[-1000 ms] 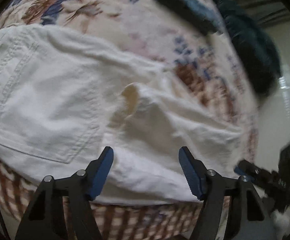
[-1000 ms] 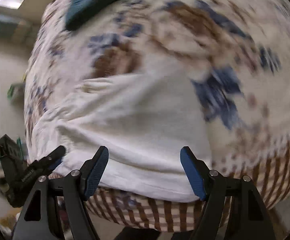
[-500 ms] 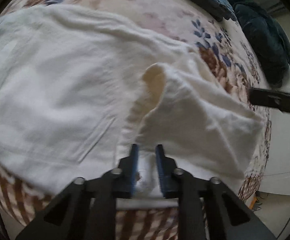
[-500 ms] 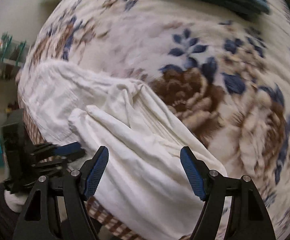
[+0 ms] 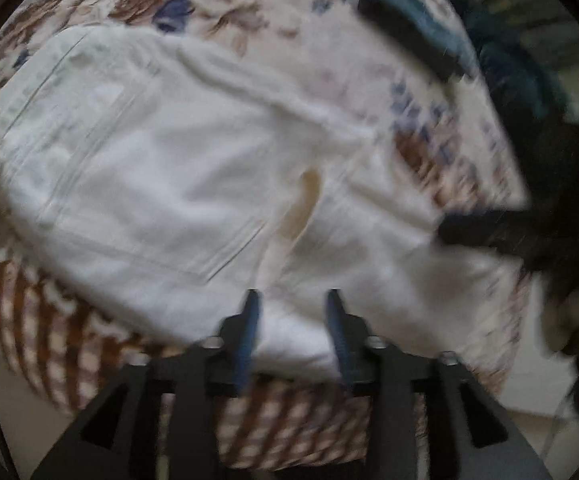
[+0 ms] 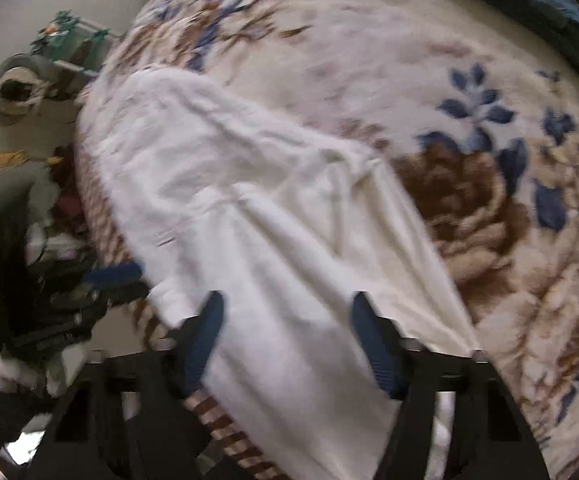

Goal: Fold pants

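White pants (image 5: 161,168) lie spread on a floral bedspread (image 5: 217,4), back pocket up, legs running right toward the bed's near edge; they also show in the right wrist view (image 6: 273,216). My left gripper (image 5: 293,320) is part open, its blue pads either side of the pants' near edge, not clamped. My right gripper (image 6: 285,332) is open over the pants' leg end at the bed edge, holding nothing. The right gripper shows as a dark blurred shape in the left wrist view (image 5: 489,228); the left gripper shows in the right wrist view (image 6: 113,280).
Dark teal folded clothes (image 5: 413,28) lie at the far side of the bed. The bedspread's brown checked border (image 5: 49,320) hangs over the near edge. Floor clutter, a green crate (image 6: 69,36) and a round bin (image 6: 17,88), sits left of the bed.
My left gripper was shut on the pants' edge half a second ago and has now opened part way. Both views have shifted; the right gripper stays open over the leg end.
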`<state>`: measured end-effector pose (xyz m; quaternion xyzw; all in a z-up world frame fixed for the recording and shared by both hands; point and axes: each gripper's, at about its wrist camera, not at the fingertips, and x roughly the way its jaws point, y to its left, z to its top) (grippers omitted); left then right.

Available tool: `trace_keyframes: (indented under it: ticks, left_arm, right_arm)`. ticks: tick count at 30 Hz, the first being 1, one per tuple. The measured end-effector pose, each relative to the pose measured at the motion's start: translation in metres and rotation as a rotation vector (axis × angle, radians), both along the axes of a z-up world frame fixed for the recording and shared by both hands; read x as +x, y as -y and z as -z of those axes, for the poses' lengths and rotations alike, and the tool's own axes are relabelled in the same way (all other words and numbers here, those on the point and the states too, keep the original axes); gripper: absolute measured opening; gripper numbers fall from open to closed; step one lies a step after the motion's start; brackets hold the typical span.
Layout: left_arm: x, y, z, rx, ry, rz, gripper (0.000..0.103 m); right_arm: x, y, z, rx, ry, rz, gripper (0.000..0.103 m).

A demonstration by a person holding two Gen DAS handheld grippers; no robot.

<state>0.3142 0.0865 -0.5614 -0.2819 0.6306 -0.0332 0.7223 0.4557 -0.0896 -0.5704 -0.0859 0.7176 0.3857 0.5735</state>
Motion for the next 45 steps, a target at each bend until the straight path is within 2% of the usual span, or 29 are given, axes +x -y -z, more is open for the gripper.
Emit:
trace_keyframes:
  ticks: [2,3,7,10,11,12,13,15,18,21,22,23,26,30,32,33,34,35,37,38,39,42,44,45]
  left_arm:
    - [0.014,-0.002,0.005,-0.07,0.007,-0.023,0.059]
    - [0.022,-0.001,0.011,-0.089,0.001,-0.021,0.061]
    - [0.05,0.009,0.044,-0.15,-0.048,0.013,0.061]
    - [0.063,0.023,0.049,-0.124,-0.031,0.068,0.061]
    - [0.064,0.026,0.049,-0.102,-0.025,0.086,0.053]
    - [0.063,0.028,0.05,-0.081,-0.023,0.108,0.036]
    - [0.062,0.028,0.05,-0.066,-0.023,0.127,0.029]
    - [0.057,0.03,0.051,-0.041,-0.022,0.15,0.024]
    - [0.049,0.032,0.054,0.001,-0.038,0.187,0.024]
    - [0.041,0.032,0.054,0.022,-0.047,0.2,0.024]
    - [0.039,0.03,0.052,0.015,-0.042,0.19,0.024]
    - [0.039,0.027,0.051,-0.002,-0.036,0.167,0.024]
    - [0.04,0.016,0.039,-0.048,0.009,0.09,0.024]
    - [0.054,0.012,0.026,-0.031,0.07,0.058,0.024]
    - [0.062,0.011,0.032,-0.019,0.05,0.053,0.024]
    - [0.063,0.009,0.036,-0.032,0.038,0.049,0.024]
    - [0.062,0.005,0.036,-0.067,0.034,0.036,0.024]
    - [0.059,0.001,0.034,-0.088,0.042,0.019,0.026]
    - [0.05,-0.007,0.029,-0.118,0.054,-0.013,0.034]
    - [0.045,-0.01,0.028,-0.135,0.052,-0.024,0.044]
    - [0.04,-0.013,0.029,-0.139,0.047,-0.036,0.052]
    - [0.025,-0.01,0.034,-0.091,0.031,-0.024,0.06]
    - [0.019,-0.005,0.04,-0.079,0.008,0.001,0.067]
    - [0.015,-0.001,0.047,-0.096,-0.016,0.013,0.072]
  right_arm:
    - [-0.008,-0.002,0.002,0.001,-0.008,-0.058,0.039]
    - [-0.012,-0.002,0.005,-0.011,-0.004,-0.083,0.039]
    - [-0.019,0.011,0.019,-0.085,0.011,-0.093,0.039]
    - [-0.02,0.024,0.021,-0.121,0.058,-0.093,0.039]
    - [-0.02,0.027,0.021,-0.128,0.065,-0.092,0.039]
    - [-0.02,0.031,0.021,-0.146,0.086,-0.092,0.039]
    - [-0.02,0.035,0.02,-0.148,0.091,-0.093,0.039]
    - [-0.021,0.045,0.018,-0.138,0.086,-0.107,0.039]
    - [-0.022,0.056,0.029,-0.178,0.049,-0.155,0.039]
    - [-0.023,0.061,0.035,-0.175,0.034,-0.178,0.038]
    - [-0.025,0.062,0.036,-0.17,0.035,-0.179,0.031]
    - [-0.027,0.062,0.034,-0.164,0.04,-0.193,0.001]
    - [-0.039,0.047,0.02,-0.157,0.153,-0.237,0.001]
    - [-0.028,0.046,-0.008,-0.151,0.295,-0.158,0.001]
    - [-0.017,0.055,-0.008,-0.156,0.273,-0.113,0.001]
    - [-0.01,0.061,-0.006,-0.147,0.233,-0.067,0.001]
    - [-0.005,0.067,-0.005,-0.086,0.126,-0.016,0.001]
    - [-0.005,0.067,-0.004,-0.04,0.04,-0.005,0.001]
    - [-0.008,0.063,-0.005,0.004,-0.052,-0.014,0.002]
    - [-0.011,0.06,-0.006,0.005,-0.052,-0.039,0.004]
    - [-0.014,0.057,-0.005,-0.011,-0.031,-0.065,0.011]
    - [-0.017,0.046,0.008,-0.089,0.006,-0.166,0.034]
    - [-0.017,0.038,0.021,-0.127,0.011,-0.234,0.034]
    - [-0.016,0.034,0.027,-0.146,0.008,-0.265,0.034]
